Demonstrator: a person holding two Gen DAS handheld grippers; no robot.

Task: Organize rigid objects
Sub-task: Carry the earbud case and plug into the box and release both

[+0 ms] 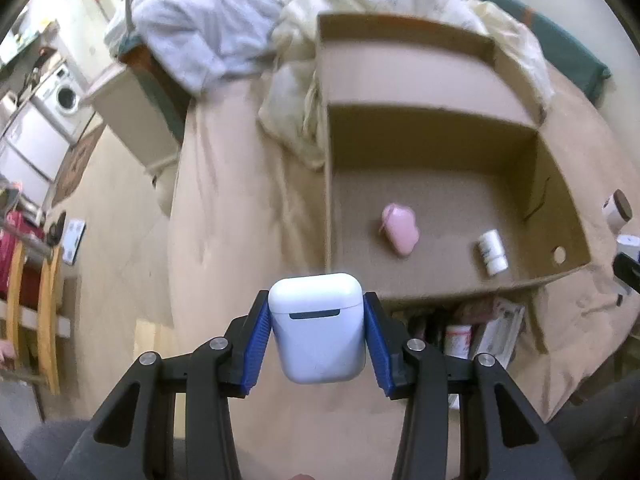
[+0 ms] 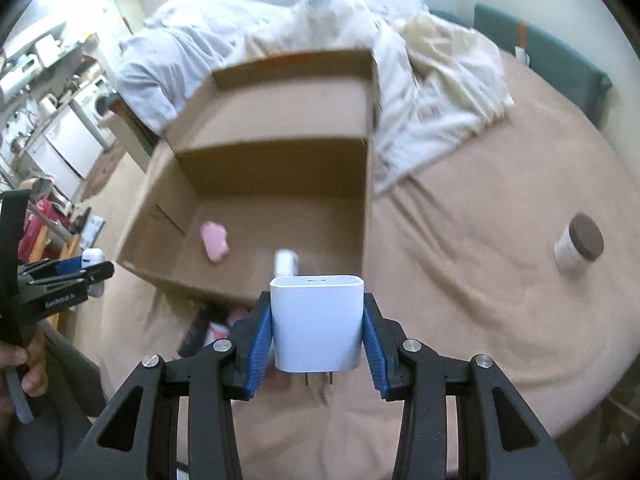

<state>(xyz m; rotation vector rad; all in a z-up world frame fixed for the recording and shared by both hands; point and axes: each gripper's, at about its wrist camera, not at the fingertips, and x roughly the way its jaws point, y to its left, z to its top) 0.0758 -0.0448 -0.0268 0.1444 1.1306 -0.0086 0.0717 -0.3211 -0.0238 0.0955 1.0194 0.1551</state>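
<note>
Between the left gripper (image 1: 318, 330) pads sits a clamped white earbud case (image 1: 318, 328); the right gripper (image 2: 318, 328) clamps a white charger plug (image 2: 318, 324). Both hover over the bed (image 2: 480, 260) before an open cardboard box (image 1: 568, 216) holding a pink item (image 1: 400, 230) and small bottle (image 1: 493, 251). Likely next: carry both over the rim and release.

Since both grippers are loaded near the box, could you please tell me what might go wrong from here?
1. The left gripper holds the smooth white earbud case only by its sides; it may slip out short of the cardboard box.
2. The right gripper pinches the white charger the same way, prongs hanging below, which could snag the near box wall.
3. Dropping either might strike the pink object or small white bottle inside.
</note>
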